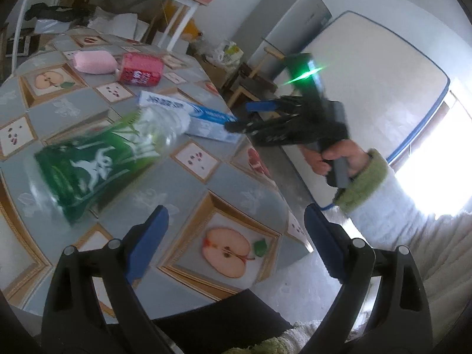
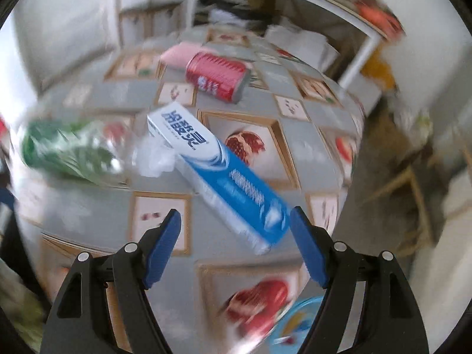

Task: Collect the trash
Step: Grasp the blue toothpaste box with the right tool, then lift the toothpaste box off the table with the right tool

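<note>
The green-labelled plastic bottle lies mid-tabletop: light, slick, crushable; grip its body. The toothpaste carton, beside it toward the tabletop's edge, is light and stiff; clamp across its width. Right gripper and left gripper: jaws wide, empty.

We log toothpaste box, mid-table toward right edge: large blue Chinese characters on white end, not legible to us. Red can, far edge: white characters, blurred. Green bottle label: white lettering, unreadable.
</note>
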`<state>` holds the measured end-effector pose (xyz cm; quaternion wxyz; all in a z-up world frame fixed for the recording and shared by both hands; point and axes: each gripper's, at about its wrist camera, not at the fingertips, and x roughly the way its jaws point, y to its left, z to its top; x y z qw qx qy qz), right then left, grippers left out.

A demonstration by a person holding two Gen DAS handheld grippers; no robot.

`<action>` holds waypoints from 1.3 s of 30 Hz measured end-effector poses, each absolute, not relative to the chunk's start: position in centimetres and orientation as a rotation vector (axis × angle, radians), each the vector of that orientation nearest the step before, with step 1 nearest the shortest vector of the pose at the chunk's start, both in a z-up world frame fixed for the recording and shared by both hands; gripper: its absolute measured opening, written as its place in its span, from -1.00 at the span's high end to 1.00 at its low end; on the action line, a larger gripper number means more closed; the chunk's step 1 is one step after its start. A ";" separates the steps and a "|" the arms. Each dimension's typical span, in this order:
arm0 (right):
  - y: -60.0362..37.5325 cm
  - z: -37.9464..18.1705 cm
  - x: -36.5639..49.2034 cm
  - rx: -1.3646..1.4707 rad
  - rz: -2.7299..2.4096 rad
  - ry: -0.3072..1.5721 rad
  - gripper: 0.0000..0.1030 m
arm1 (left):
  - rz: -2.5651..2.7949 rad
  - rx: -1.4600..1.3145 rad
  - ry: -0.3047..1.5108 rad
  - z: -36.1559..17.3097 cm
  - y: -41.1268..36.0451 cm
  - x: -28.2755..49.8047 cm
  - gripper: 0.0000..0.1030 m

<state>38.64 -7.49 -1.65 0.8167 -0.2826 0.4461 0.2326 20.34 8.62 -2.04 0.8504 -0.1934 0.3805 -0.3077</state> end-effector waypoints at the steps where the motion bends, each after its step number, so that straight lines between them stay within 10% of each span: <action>1: -7.0 -2.1 39.3 -0.635 0.514 0.968 -0.44 | -0.644 -0.416 0.799 -2.1 8.9 20.4 -0.73; 39: -11.2 -4.6 32.1 -0.133 0.346 1.379 0.04 | -0.655 -0.482 0.754 -2.5 10.9 18.5 -0.73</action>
